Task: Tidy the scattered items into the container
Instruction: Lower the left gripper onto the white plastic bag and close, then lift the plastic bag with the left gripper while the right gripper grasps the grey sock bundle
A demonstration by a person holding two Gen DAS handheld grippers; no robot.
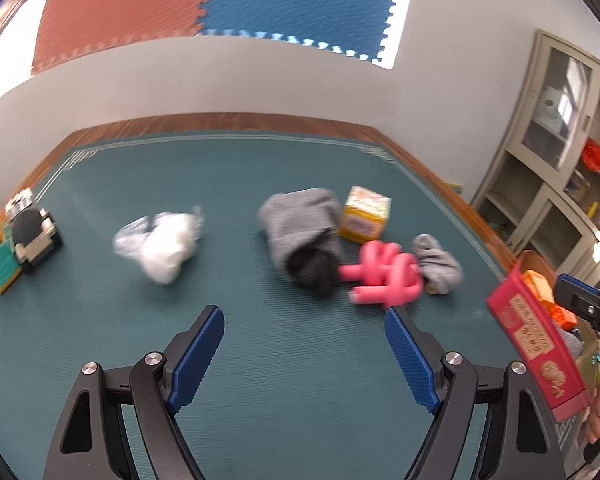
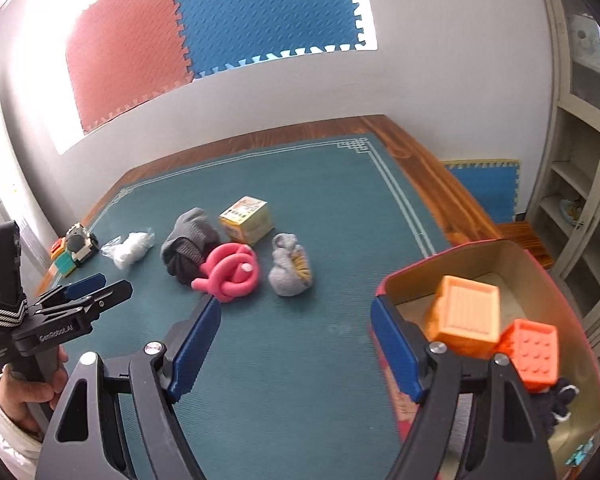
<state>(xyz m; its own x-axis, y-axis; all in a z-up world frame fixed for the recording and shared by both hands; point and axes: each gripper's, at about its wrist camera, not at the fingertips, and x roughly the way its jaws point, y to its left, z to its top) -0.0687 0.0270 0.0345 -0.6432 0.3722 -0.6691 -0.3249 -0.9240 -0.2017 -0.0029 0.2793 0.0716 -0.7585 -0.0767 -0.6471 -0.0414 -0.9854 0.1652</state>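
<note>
My left gripper (image 1: 304,316) hangs open and empty over the green mat, short of the pink foam tube knot (image 1: 384,274). Beyond it lie a grey-and-black knit hat (image 1: 304,236), a yellow box (image 1: 366,214), a grey sock (image 1: 438,264) and a white plastic bag (image 1: 160,244). My right gripper (image 2: 296,306) is also open and empty, its right finger beside the red container (image 2: 520,256). Two orange blocks (image 2: 466,316) and a dark item (image 2: 560,400) lie inside. The right view shows the pink knot (image 2: 230,270), sock (image 2: 290,270) and hat (image 2: 190,244) ahead.
A toy car (image 1: 28,236) with coloured blocks (image 1: 0,268) sits at the mat's far left. The wooden table edge (image 2: 440,176) borders the mat. A beige shelf cabinet (image 2: 580,200) stands to the right. A hand (image 2: 28,396) holds the left gripper.
</note>
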